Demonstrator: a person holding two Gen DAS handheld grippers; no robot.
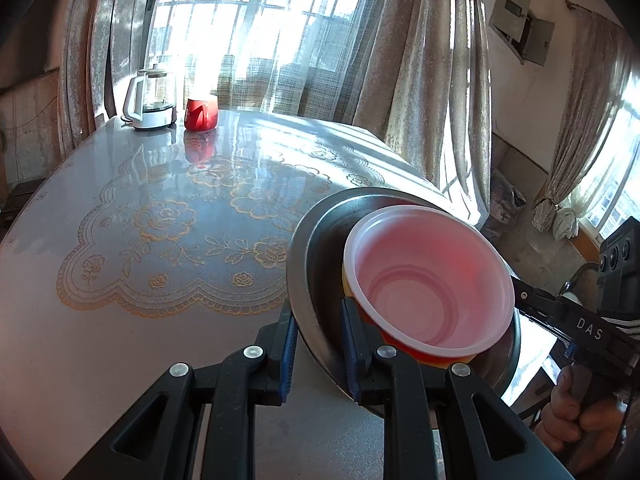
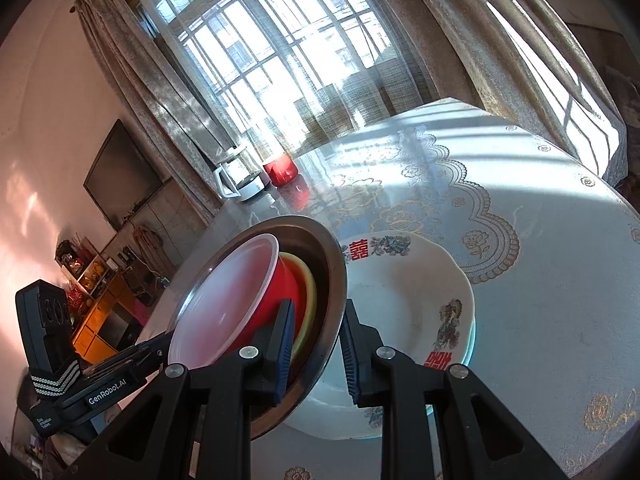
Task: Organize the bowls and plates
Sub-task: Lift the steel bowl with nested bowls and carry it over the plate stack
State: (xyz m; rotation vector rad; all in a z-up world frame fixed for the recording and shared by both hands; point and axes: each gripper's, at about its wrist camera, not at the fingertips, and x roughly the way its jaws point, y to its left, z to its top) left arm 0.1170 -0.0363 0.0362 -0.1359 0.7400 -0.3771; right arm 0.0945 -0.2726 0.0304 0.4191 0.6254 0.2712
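Note:
A steel bowl (image 1: 320, 240) (image 2: 326, 256) is held between both grippers, clear of the table. Nested in it are a yellow bowl (image 2: 309, 286) and a red plastic bowl (image 1: 432, 280) (image 2: 224, 300) with a white inside. My left gripper (image 1: 318, 320) is shut on the steel bowl's near rim, one finger inside and one outside. On the opposite rim my right gripper (image 2: 316, 320) is shut the same way. Each shows in the other's view, the right gripper (image 1: 518, 292) and the left gripper (image 2: 164, 350). A white flowered plate (image 2: 404, 304) lies on the table just right of the steel bowl.
The round table (image 1: 140, 340) carries a lace-patterned cloth under glass. A glass kettle (image 1: 150, 98) and a red mug (image 1: 201, 114) stand at its far edge by the curtained window. A hand (image 1: 576, 420) holds the right gripper. A dark TV (image 2: 120, 176) hangs on the left wall.

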